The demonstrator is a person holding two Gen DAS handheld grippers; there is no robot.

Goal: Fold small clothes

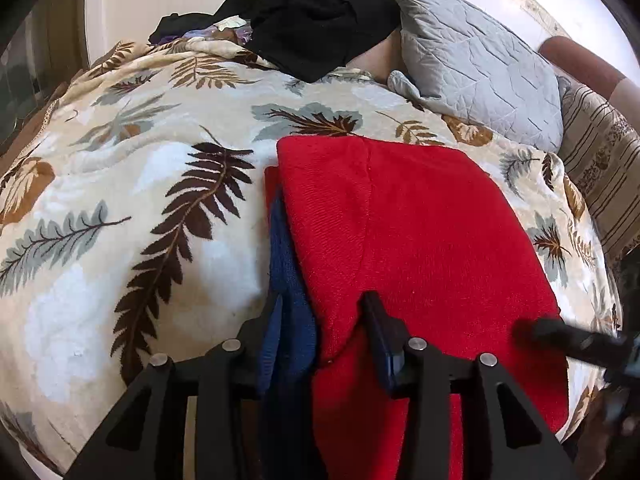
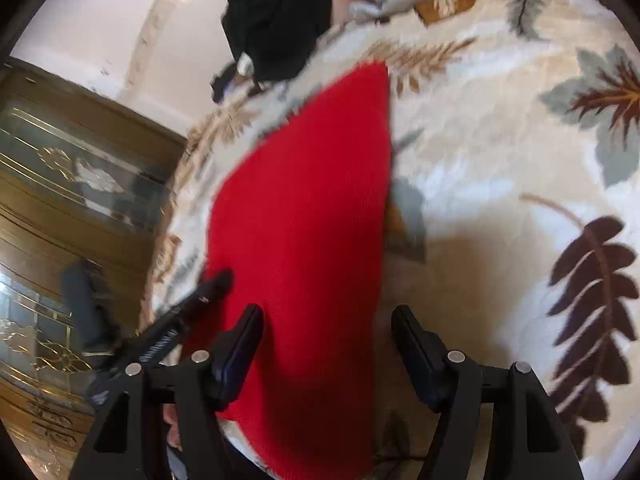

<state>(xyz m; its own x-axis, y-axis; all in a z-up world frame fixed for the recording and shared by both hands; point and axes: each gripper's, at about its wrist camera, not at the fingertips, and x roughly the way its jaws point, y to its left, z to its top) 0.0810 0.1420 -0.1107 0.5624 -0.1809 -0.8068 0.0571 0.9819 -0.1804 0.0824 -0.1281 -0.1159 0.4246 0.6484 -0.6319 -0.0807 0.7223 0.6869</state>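
Red garment point(image 1: 420, 240) lies folded on the leaf-print blanket point(image 1: 140, 200), long axis running away from you toward the grey pillow point(image 1: 480, 60). Your left gripper point(image 1: 320, 304) straddles its near edge and a blue layer point(image 1: 288, 300), jaws parted, not pinching. Right gripper point(image 2: 326, 320) released above it.

The left gripper point(image 1: 322, 300) is pointing steeply down with its jaws standing partly apart, cloth lying between the fingers point(image 1: 376, 320) while no pad is visibly pressing on it. The right gripper point(image 2: 326, 320) is angling down less steeply, its jaws gaping wider, with one finger point(image 2: 244, 336) lying over cloth and the other clear of it. In the right wrist view the left gripper's tip is showing at the lower left, and a bit of the person's hand point(image 2: 173, 426) is peeking out below the right gripper's frame.
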